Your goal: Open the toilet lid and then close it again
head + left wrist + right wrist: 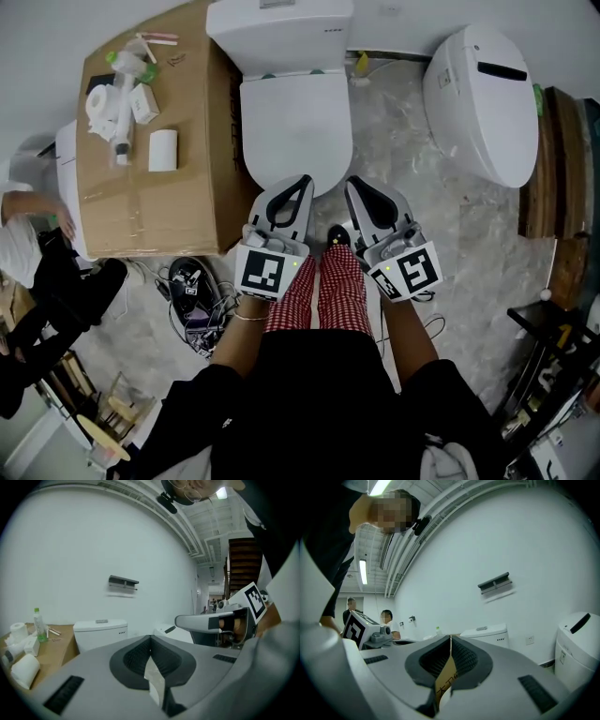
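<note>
A white toilet (292, 112) stands ahead of me with its lid (296, 127) down over the bowl. Its cistern (101, 632) shows in the left gripper view and, further off, the same cistern (485, 634) shows in the right gripper view. My left gripper (298, 181) hangs just over the front rim of the lid, jaws pressed together with nothing between them. My right gripper (353, 184) sits beside it at the lid's front right, also shut and empty. Neither gripper holds the lid.
A brown cardboard box (150, 178) left of the toilet carries paper rolls (163, 149) and a green bottle (131, 66). A second white toilet (483, 98) lies at the right. Cables (192, 300) trail on the marble floor. Another person (28, 253) is at far left.
</note>
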Demonstrator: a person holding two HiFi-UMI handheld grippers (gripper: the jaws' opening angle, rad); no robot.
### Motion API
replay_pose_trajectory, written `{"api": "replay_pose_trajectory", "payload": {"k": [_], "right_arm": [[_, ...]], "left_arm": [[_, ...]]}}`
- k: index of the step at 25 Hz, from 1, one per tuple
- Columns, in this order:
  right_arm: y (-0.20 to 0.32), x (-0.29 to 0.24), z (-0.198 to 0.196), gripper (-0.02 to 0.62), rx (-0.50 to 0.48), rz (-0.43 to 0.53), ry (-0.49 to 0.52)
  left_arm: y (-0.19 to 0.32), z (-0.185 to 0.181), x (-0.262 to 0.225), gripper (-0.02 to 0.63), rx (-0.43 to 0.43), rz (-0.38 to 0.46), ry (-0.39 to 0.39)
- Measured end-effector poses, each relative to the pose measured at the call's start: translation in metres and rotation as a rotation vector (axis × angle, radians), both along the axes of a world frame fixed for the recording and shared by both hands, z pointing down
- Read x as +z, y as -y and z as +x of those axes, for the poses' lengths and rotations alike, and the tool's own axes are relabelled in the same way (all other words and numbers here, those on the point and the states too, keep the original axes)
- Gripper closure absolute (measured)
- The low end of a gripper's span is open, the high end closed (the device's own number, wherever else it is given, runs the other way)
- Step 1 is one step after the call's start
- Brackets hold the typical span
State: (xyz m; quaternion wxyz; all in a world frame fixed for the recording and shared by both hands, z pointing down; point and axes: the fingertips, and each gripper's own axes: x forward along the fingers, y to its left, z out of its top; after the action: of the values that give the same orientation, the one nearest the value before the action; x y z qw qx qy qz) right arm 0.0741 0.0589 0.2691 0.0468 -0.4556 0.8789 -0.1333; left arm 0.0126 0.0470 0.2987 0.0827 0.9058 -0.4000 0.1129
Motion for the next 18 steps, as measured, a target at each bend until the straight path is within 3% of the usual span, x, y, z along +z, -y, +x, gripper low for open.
{"api": "replay_pose_trajectory", "payload": {"k": [7, 13, 18], "right_arm": [[-0.002, 0.018, -0.001, 0.574, 0.013, -0.016, 0.006], [0.001, 0.03, -0.008, 0.574, 0.0, -0.02, 0.007], [0.003, 0.043, -0.011, 0.575, -0.009, -0.024, 0.0]], "left_arm": [[0.0, 0.004, 0.014, 0.601, -0.003, 0.02, 0.014], [0.008, -0.006, 0.029, 0.601, -0.044, -0.02, -0.025], [0.012, -0.016, 0.045, 0.601, -0.066, -0.026, -0.011]]}}
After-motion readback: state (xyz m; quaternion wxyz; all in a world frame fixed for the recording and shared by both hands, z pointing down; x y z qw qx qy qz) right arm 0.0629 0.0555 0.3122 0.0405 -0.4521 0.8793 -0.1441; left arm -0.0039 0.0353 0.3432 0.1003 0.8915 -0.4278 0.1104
